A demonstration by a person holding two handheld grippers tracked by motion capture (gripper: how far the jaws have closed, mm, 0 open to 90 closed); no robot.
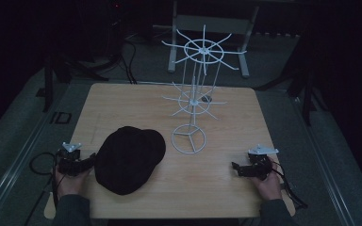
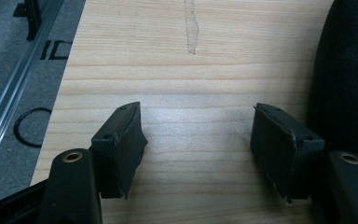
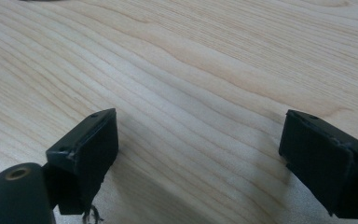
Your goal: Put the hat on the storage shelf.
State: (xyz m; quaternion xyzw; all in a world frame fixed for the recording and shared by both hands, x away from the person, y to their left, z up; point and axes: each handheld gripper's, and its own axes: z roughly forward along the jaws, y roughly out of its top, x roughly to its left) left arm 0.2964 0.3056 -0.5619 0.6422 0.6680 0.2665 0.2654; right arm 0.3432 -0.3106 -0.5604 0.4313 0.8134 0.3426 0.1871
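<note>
A black cap (image 1: 128,159) lies on the wooden table (image 1: 122,103), front left of centre. Behind and to its right stands a white wire rack (image 1: 195,94) with two tiers of spokes and a ring base. My left gripper (image 1: 92,160) rests at the table's left edge, just beside the cap, held by a hand. In the left gripper view it (image 2: 198,140) is open over bare wood, with the cap's dark edge (image 2: 345,79) at the right. My right gripper (image 1: 235,168) sits near the front right, pointing left. In the right gripper view it (image 3: 200,154) is open over bare wood.
The table stands on a grey floor with cables (image 1: 127,56) at the back left and a pale metal frame (image 1: 207,28) behind. A metal rail (image 2: 14,84) runs along the table's left side. A faint streak (image 2: 191,28) marks the wood.
</note>
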